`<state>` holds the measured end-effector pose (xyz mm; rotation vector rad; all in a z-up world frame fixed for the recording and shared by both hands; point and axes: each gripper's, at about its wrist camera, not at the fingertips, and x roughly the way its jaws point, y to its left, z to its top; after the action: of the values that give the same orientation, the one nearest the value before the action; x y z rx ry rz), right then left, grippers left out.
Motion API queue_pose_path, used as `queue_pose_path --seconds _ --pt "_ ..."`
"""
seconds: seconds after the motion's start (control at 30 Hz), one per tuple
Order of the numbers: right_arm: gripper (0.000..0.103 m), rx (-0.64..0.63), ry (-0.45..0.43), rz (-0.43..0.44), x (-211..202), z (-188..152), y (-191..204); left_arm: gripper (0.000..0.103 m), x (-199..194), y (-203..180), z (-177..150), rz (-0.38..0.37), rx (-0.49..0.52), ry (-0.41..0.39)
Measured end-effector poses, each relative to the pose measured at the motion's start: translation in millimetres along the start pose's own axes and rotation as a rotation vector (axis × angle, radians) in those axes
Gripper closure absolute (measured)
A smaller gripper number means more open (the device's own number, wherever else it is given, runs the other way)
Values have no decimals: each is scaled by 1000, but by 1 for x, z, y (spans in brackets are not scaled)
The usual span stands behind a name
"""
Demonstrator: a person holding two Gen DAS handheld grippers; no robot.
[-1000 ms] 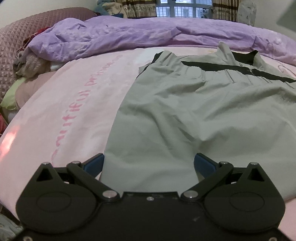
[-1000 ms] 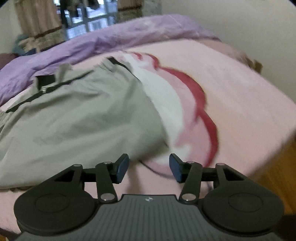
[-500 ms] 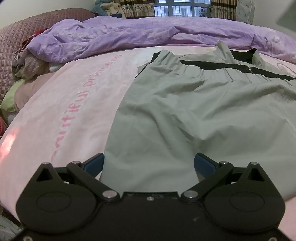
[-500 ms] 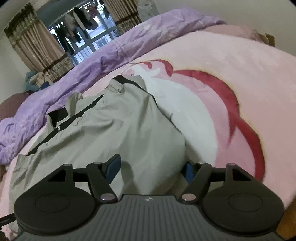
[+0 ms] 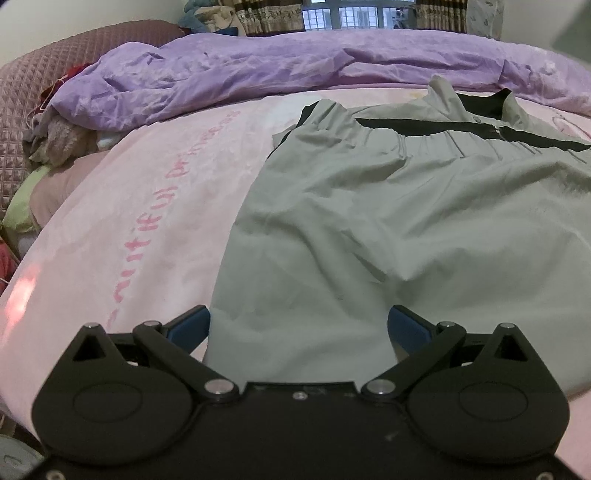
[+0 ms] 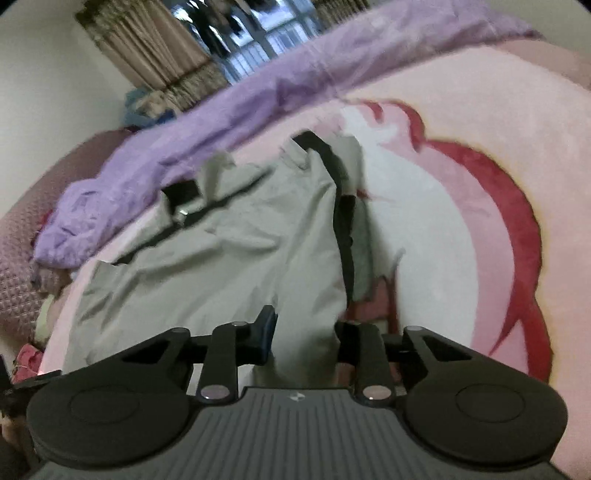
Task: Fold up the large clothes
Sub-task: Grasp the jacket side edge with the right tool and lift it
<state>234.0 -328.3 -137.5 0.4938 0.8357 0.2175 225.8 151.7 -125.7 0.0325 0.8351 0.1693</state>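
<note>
garment: a pale grey-green jacket lies spread on the bed, collar end far from the cameras and hem end near them; in the right wrist view it looks blurred.
trim: a black band runs across the upper part toward the collar, with a small metal zip pull on it; in the right wrist view a black strip runs down the garment's right edge.
folds: soft creases cross the cloth, and a ridge rises near its middle.
left gripper: the left gripper hangs over the near hem with its blue pads wide apart; cloth lies between them and neither pad presses on it.
right gripper: the right gripper sits at the near right corner of the jacket; its jaws are closing with a strip of the cloth between them, and a gap is visible between cloth and the left pad, so nothing is gripped yet.
blanket: a pink blanket lies under the jacket, with pink lettering along the left side and a red and white figure on the right side.
quilt: a crumpled purple quilt is heaped along the far side of the bed, just beyond the collar.
headboard: a quilted mauve headboard stands at the left, with bunched clothes beside it.
window: a barred window with patterned curtains is behind the bed.
</note>
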Motion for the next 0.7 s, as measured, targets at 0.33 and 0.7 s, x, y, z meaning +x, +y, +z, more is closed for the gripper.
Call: queue_pose_path --seconds 0.33,0.7 --pt "88 3 -74 -11 7 -6 16 0 -1 2 1 -1 5 0" --pt "91 -125 -294 -50 6 -21 119 0 6 10 16 -52 33 9"
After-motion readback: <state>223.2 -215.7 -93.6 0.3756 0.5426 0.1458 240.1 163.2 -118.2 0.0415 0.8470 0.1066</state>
